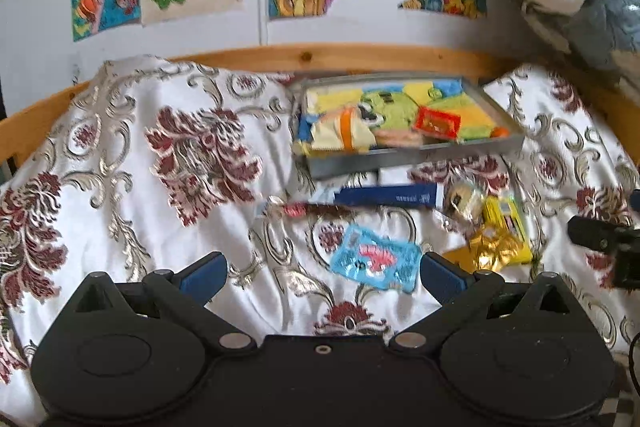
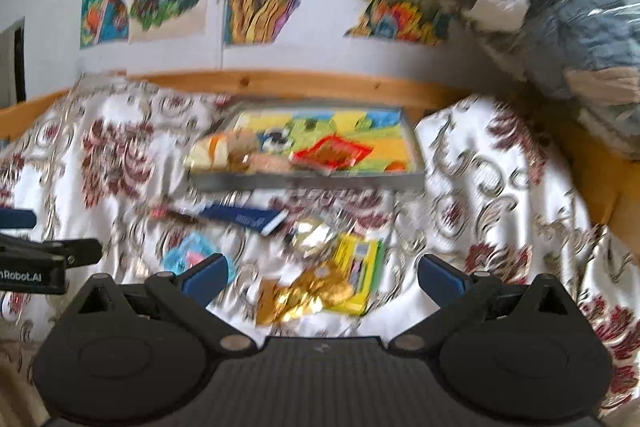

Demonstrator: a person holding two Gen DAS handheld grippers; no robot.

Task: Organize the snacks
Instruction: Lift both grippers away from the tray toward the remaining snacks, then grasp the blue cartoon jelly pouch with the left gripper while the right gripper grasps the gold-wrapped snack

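— On the floral bedspread (image 1: 168,227), loose snacks lie before the grey tray (image 1: 420,157); both grippers, left gripper (image 1: 320,273) and right gripper (image 2: 322,277), spread wide, empty.

— Risk: gold foil packet (image 2: 304,297) overlaps the yellow packet (image 2: 362,267); a grab may lift both.

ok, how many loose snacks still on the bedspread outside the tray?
5 visible: blue packet nearest the left tongs; gold wrapper; yellow pack touching it; round foil piece behind; dark blue bar before the tray. Motion blur may hide more.
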